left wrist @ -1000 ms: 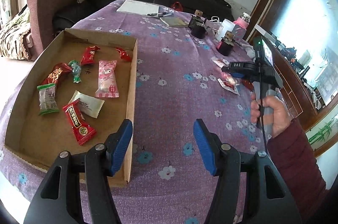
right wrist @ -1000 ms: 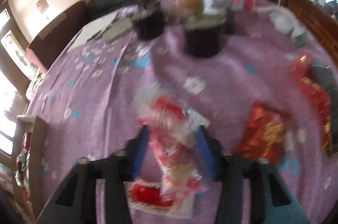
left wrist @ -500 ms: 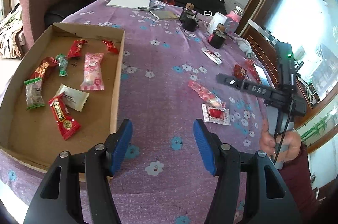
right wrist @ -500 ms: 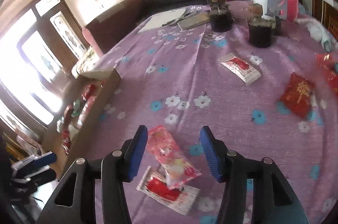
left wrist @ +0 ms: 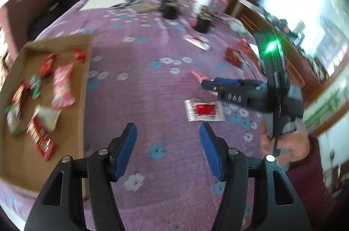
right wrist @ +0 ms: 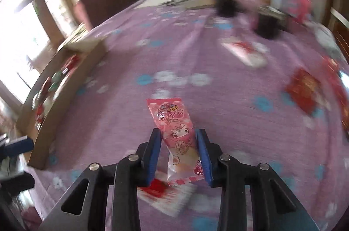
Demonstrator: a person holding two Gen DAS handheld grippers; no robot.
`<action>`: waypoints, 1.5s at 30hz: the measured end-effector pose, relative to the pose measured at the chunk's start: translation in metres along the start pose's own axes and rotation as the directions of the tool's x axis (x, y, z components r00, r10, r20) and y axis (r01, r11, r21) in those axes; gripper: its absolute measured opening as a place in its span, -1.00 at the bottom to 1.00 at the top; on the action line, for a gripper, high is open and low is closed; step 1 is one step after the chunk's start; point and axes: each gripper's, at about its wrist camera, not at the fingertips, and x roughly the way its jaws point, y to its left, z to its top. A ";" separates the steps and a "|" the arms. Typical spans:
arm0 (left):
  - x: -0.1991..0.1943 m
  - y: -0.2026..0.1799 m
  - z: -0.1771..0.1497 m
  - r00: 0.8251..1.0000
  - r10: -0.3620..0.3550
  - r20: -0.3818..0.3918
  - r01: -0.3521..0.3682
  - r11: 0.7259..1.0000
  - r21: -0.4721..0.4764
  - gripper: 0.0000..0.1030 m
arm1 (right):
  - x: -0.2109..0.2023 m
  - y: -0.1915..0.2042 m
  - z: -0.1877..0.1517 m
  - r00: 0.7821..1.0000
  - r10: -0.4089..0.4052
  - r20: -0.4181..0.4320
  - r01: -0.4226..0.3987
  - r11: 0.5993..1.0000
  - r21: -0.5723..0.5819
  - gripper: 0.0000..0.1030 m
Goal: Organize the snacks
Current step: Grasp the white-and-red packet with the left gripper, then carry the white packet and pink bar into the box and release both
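My right gripper [right wrist: 178,150] is shut on a long pink snack packet [right wrist: 174,130] and holds it just above the purple flowered tablecloth; the packet's tip shows ahead of the right gripper [left wrist: 206,85] in the left wrist view [left wrist: 197,74]. A silver packet with a red centre [left wrist: 204,110] lies under it, also in the right wrist view [right wrist: 168,191]. My left gripper [left wrist: 168,150] is open and empty over the cloth. A cardboard tray [left wrist: 84,87] at the left holds several snacks, among them a pink packet [left wrist: 63,85].
More packets lie on the cloth: a white and red one [right wrist: 244,52] and red ones [right wrist: 303,87] at the right. Two dark jars [left wrist: 201,24], a cup, a pink bottle and papers stand at the far end. The tray's wall [right wrist: 65,100] is at the left.
My right gripper has closed on the pink packet and lifted it off the cloth. Both cameras have shifted and the views are blurred by motion.
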 end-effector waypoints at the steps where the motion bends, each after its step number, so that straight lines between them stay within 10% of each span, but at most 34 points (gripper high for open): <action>1: 0.005 -0.007 0.003 1.000 -0.012 -0.003 0.012 0.999 0.036 0.14 | -0.003 -0.012 -0.001 1.000 -0.015 0.005 0.015 0.999 0.030 -0.32; 9: 0.068 -0.073 0.023 0.997 -0.048 -0.061 0.070 0.891 0.449 0.13 | -0.017 -0.078 -0.013 0.995 0.098 0.037 -0.104 0.964 0.245 -0.25; 22: 0.103 -0.076 0.015 0.977 -0.079 -0.199 0.169 0.855 0.490 0.15 | -0.017 -0.076 -0.014 0.995 0.088 0.044 -0.096 0.962 0.255 -0.25; 24: 0.101 -0.076 0.014 0.979 -0.063 -0.195 0.150 0.868 0.473 0.12 | -0.017 -0.074 -0.014 0.996 0.078 0.046 -0.087 0.965 0.248 -0.25; 26: 0.100 -0.074 0.016 0.982 -0.048 -0.181 0.126 0.883 0.451 -0.41 | -0.016 -0.073 -0.013 0.996 0.069 0.048 -0.078 0.967 0.242 -0.25; 45: -0.015 0.034 0.000 0.997 -0.053 0.059 0.052 0.998 0.022 -0.40 | -0.025 -0.064 -0.013 0.988 0.058 0.142 -0.088 0.973 0.212 -0.32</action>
